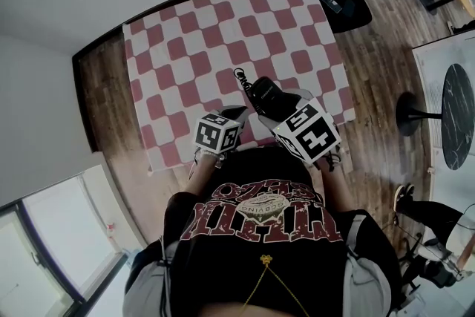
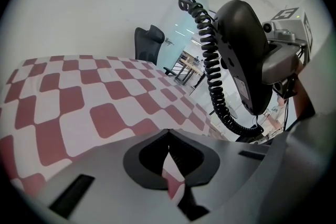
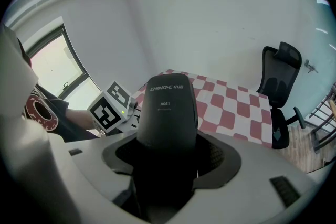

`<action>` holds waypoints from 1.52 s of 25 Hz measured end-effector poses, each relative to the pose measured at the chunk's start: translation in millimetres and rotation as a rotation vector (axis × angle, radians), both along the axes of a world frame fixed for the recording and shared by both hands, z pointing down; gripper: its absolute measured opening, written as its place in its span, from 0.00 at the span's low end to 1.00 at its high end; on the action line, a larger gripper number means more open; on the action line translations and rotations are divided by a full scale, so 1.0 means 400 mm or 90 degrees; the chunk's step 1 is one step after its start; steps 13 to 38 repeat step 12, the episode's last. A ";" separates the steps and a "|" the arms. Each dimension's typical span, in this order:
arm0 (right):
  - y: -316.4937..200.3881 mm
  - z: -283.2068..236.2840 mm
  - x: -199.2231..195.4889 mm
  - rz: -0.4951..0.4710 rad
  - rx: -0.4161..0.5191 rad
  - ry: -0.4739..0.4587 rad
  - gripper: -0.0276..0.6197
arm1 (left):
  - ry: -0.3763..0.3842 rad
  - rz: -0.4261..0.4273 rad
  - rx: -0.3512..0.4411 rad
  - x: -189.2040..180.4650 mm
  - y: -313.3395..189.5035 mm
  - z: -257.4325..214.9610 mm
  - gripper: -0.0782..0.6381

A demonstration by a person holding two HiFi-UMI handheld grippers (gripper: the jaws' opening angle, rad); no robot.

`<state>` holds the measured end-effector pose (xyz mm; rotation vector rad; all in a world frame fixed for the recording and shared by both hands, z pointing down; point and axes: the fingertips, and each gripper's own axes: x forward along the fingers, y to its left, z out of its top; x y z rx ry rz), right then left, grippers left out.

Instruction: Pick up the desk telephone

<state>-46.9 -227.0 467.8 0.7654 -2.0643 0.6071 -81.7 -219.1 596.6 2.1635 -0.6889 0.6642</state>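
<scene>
One handset (image 3: 167, 107) printed CHINO-E A081 sits clamped in right gripper (image 3: 168, 157); left gripper (image 2: 169, 147) jaws meet, empty.

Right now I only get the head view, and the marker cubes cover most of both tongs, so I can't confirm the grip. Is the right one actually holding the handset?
Observer: Yes. The right tongs are clamped on the black handset, which stands up between them.
Operator: And the left?
Observer: The left tongs are closed on nothing; only the checked tablecloth shows past them.
Operator: Where's the cord?
Observer: The coiled cord runs alongside the handset, clear of the left tongs.
</scene>
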 end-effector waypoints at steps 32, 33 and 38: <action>-0.008 0.003 0.000 -0.003 0.000 0.001 0.48 | -0.005 -0.001 0.000 0.001 0.000 0.003 0.12; -0.008 0.003 0.000 -0.003 0.000 0.001 0.48 | -0.005 -0.001 0.000 0.001 0.000 0.003 0.12; -0.008 0.003 0.000 -0.003 0.000 0.001 0.48 | -0.005 -0.001 0.000 0.001 0.000 0.003 0.12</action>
